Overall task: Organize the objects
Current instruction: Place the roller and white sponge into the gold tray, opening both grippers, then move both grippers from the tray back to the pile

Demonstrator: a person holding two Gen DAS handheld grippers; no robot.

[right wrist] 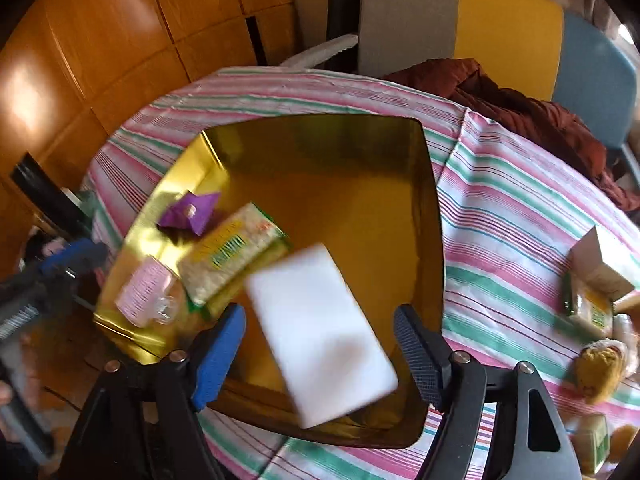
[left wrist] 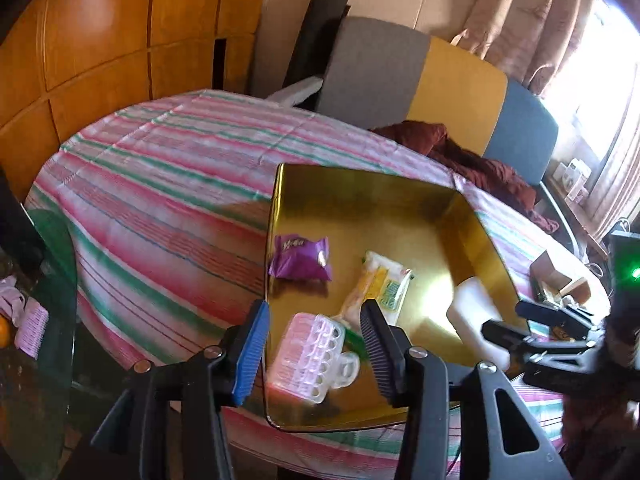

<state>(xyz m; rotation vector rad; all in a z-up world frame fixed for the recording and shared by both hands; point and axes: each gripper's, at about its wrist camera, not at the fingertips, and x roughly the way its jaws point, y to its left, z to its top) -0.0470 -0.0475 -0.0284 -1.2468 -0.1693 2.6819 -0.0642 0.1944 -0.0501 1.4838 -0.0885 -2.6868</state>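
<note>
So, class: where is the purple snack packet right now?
The purple snack packet lies inside the gold tray, near its left wall in the left wrist view, just beyond the yellow packet.

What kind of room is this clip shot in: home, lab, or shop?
Most likely a home living or dining room. A table under a striped cloth, a multicoloured upholstered seat back with a dark red garment thrown over it, wood-panelled cabinetry and curtains at a sunlit window all suggest it.

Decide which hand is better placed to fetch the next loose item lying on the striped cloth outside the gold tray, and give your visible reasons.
Probably right. The right tool is open over the gold tray, and the loose yellow-green packet lies on the cloth on its side. The left tool is at the tray's opposite edge.
</note>
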